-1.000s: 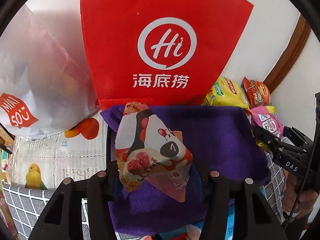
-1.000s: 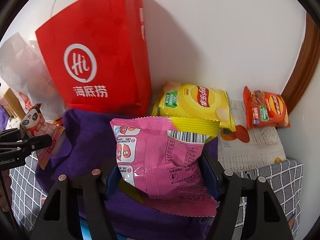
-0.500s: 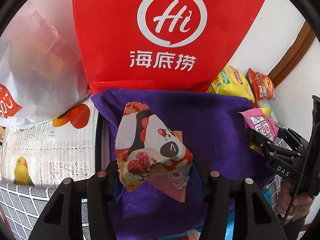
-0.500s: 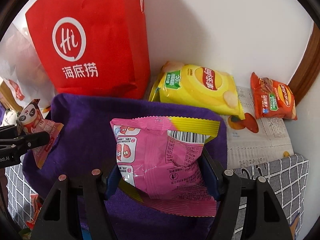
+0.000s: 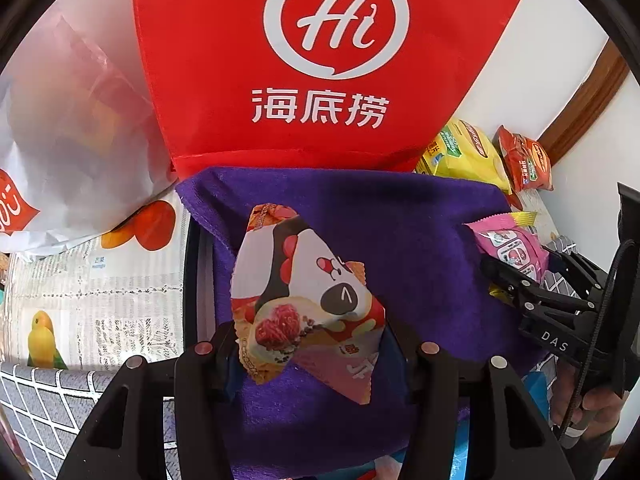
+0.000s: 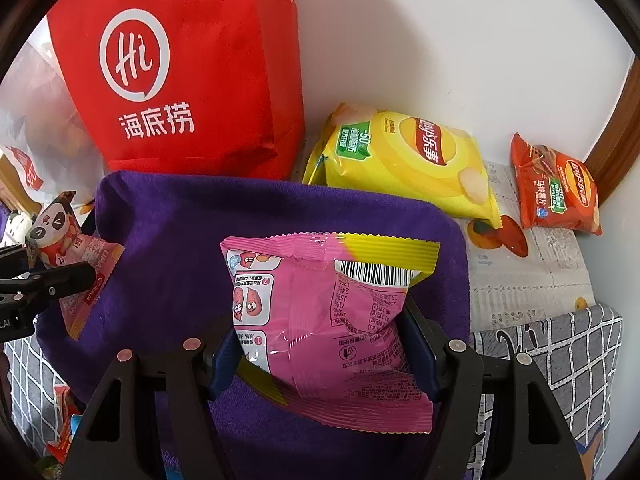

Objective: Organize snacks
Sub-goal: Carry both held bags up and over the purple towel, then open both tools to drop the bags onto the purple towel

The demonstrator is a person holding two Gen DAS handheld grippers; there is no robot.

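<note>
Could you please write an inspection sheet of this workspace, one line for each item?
Surface: purple cloth spread out, beside newspaper and a grey checked cloth.
Job's things: panda snack packet and pink snack packet, both held above the purple cloth; yellow chips bag and orange chips bag lying on the newspaper.
Clutter: red bag and white plastic bag standing behind the cloth.
Grippers: left gripper shut on the panda packet; right gripper shut on the pink packet.
Cables: black cable by the right gripper.
Surroundings: white wall, brown wooden trim.
</note>
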